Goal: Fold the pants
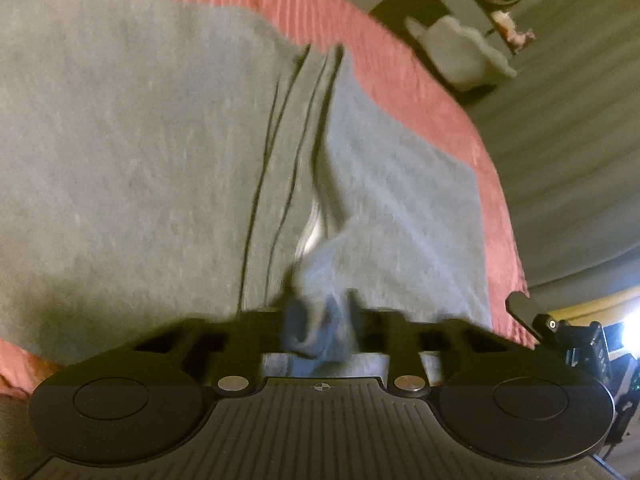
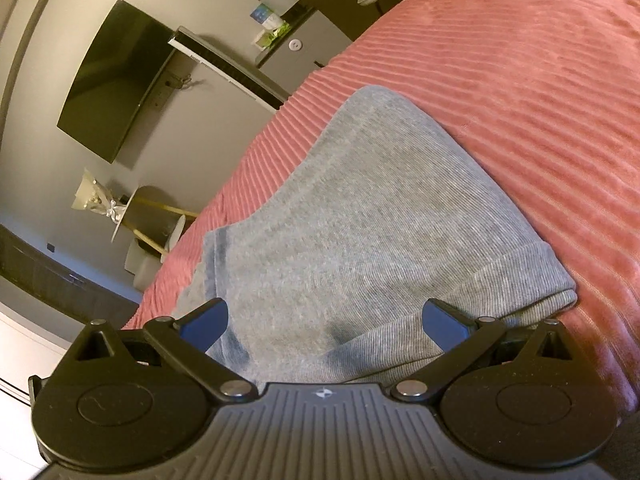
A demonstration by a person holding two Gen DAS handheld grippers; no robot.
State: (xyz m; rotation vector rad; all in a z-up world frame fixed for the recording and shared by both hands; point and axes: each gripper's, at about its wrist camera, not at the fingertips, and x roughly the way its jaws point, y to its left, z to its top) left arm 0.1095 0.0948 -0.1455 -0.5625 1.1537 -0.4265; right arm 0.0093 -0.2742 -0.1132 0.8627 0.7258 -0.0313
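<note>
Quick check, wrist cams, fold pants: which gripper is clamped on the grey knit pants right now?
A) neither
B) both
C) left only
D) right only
C: the left gripper has its jaws pinched together on a bunched fold of the grey knit pants, while the right gripper has its blue pads spread wide, gripping nothing, over the cloth on the pink ribbed bedspread.

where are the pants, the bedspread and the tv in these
pants (image 2: 360, 220): right wrist view, on the flat middle of the grey fabric
bedspread (image 2: 520, 80): right wrist view, on a bare ribbed pink stretch beyond the pants
tv (image 2: 116, 76): right wrist view, on the middle of the dark wall-mounted screen
</note>
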